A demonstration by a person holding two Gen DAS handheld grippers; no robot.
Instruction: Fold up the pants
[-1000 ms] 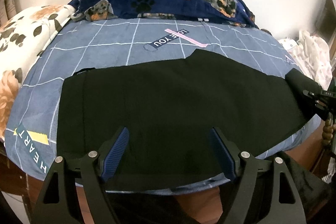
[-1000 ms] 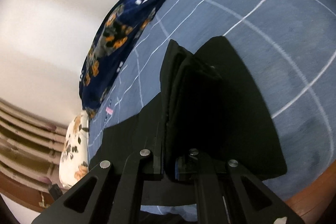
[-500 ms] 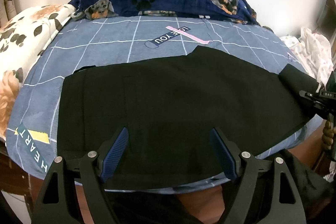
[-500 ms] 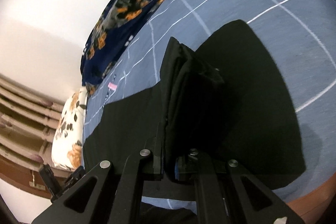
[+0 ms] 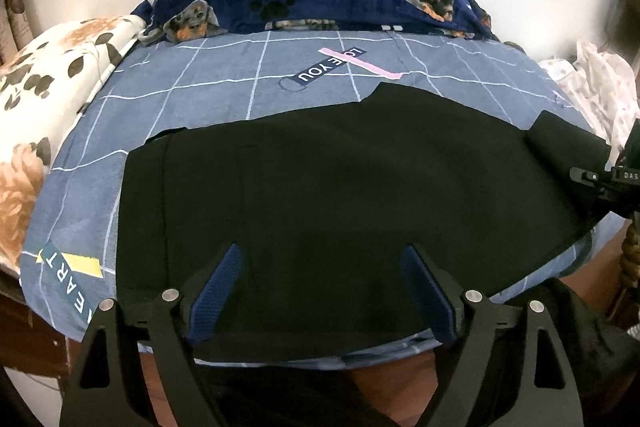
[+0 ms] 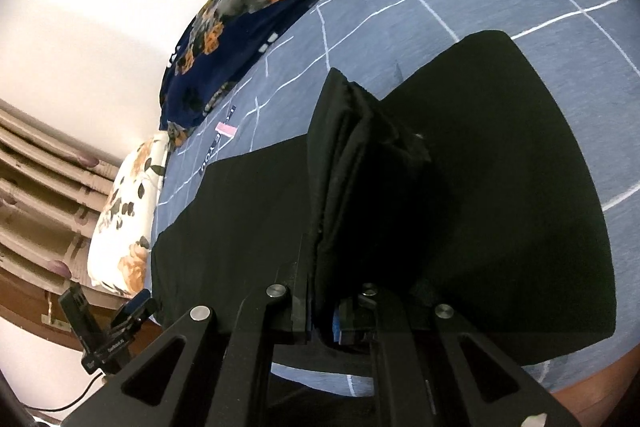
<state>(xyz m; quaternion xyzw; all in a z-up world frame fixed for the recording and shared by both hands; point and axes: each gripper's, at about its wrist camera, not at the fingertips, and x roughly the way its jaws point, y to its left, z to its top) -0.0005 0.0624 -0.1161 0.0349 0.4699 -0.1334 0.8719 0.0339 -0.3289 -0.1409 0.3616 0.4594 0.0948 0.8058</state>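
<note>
The black woven-fabric pants (image 5: 328,195) lie flat across the near half of the blue grid-printed bedsheet (image 5: 224,79). Soft and limp, they should drape rather than hold shape; hems and waistband corners look best to pinch. The right gripper (image 6: 340,311) clamps a bunched end at the right; the left gripper (image 5: 320,291) hovers wide apart, empty.
</note>
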